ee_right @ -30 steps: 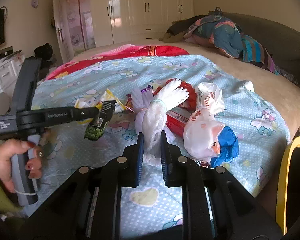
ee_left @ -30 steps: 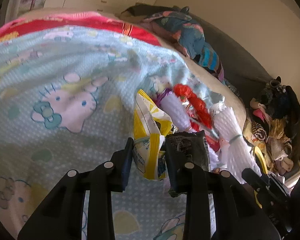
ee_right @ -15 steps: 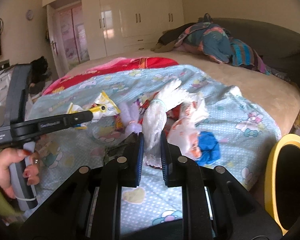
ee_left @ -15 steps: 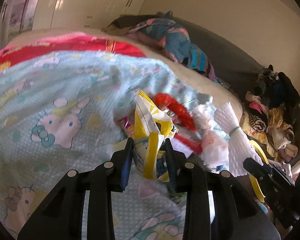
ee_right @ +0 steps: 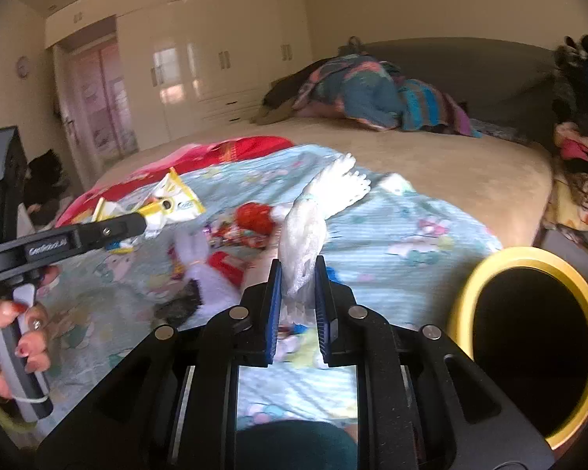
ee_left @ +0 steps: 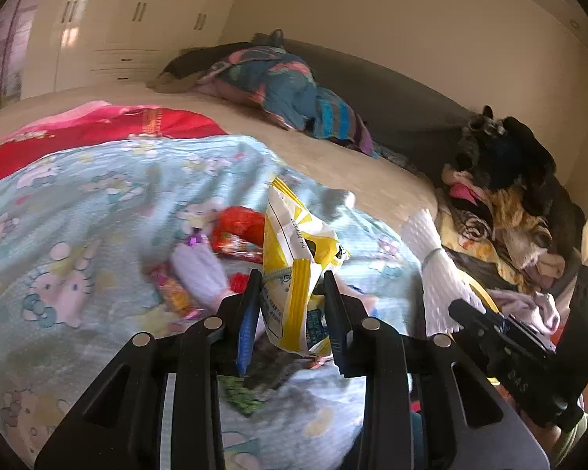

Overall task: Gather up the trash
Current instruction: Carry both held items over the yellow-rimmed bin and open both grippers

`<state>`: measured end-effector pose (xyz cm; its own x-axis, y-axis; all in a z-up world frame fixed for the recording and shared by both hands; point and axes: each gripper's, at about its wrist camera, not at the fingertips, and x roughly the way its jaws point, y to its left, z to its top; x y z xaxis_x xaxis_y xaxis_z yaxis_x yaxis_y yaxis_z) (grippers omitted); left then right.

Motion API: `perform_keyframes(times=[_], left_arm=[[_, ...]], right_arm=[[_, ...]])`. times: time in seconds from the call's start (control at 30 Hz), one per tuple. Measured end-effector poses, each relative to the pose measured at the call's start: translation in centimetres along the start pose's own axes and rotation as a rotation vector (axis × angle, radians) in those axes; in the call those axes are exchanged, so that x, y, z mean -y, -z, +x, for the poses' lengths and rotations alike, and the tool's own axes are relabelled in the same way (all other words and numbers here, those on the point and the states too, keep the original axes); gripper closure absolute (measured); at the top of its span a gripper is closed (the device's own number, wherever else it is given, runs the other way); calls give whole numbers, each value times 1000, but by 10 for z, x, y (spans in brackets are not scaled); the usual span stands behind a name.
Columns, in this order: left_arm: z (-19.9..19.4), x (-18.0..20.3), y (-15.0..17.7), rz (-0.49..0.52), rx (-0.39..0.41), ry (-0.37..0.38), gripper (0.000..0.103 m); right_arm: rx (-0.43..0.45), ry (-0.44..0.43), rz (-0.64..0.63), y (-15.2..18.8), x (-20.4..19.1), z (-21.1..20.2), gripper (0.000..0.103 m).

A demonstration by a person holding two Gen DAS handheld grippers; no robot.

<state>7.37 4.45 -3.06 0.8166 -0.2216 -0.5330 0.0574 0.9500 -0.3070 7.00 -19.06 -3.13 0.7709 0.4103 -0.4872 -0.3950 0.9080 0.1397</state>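
Bed [ee_right: 431,164] with blue cartoon blanket [ee_left: 78,203] dropping away below both tools since a second ago. Yellow-rimmed bin [ee_right: 466,293] swinging into view at right, near. Right gripper [ee_right: 297,305] clamping white foam net [ee_right: 305,235], now lifting clear of pile. Left gripper [ee_left: 292,313] pinching yellow snack bag [ee_left: 298,258], also airborne. Red wrappers [ee_left: 237,231] and purple foam sleeve [ee_left: 200,270] lying behind on blanket. Judging: both loads heading binward, more trash waiting.

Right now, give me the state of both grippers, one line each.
Left gripper: closed on the yellow-and-white snack wrapper, lifted off the blanket.
Right gripper: closed on the white foam net sleeve, beside the yellow-rimmed bin.
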Motion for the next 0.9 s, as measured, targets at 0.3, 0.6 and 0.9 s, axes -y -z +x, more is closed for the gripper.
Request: perform_keyframes(times=[0.3,0.6,0.9], left_arm=[[18,50,5,99,-42,80,73],[37,94,14,175,-78,158,73],[54,135,26,245,-115,218,73]], right_arm=[[24,112,91,7,50,-19,92],[44,205,163,17,86,-34,92],[60,290,235,28,122,-51,92]])
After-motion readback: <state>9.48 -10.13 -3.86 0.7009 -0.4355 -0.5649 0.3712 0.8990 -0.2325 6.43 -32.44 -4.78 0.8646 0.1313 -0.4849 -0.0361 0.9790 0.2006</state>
